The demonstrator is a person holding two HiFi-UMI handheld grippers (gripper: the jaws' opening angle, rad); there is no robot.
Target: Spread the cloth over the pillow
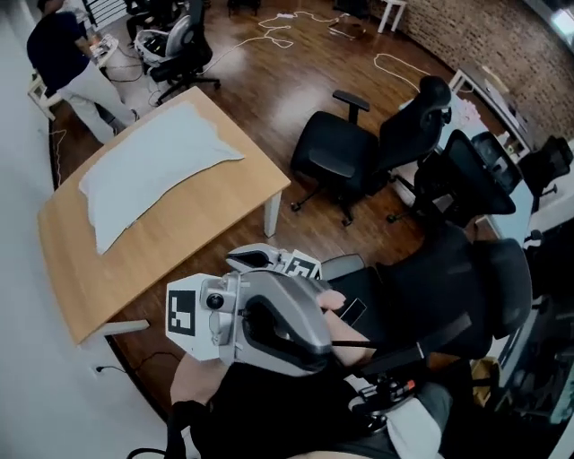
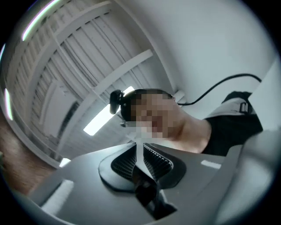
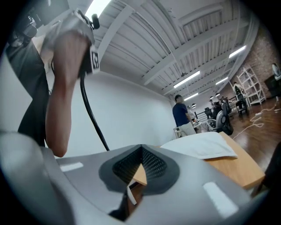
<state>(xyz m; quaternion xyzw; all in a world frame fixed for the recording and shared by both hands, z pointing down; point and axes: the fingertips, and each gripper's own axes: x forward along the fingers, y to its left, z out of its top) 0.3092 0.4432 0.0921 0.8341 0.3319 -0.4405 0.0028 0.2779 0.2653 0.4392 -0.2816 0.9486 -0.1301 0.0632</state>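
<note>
A light wooden counter [image 1: 179, 242] stands on a dark wooden floor [image 1: 269, 90]. A black office chair [image 1: 336, 152] sits just beside its near corner, another [image 1: 179, 45] beyond its far end. A person [image 1: 63, 54] in a dark top stands nearby. White cables [image 1: 278, 27] trail toward a brick wall [image 1: 484, 36].

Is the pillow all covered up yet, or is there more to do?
It looks nearly finished. Done: the white cloth lies spread out on the wooden table. No pillow pokes out, so I can't see what's underneath. In hand: nothing. The left gripper and right gripper are both empty, close to the person's body, away from the table. Left: maybe just checking the edges.
</note>
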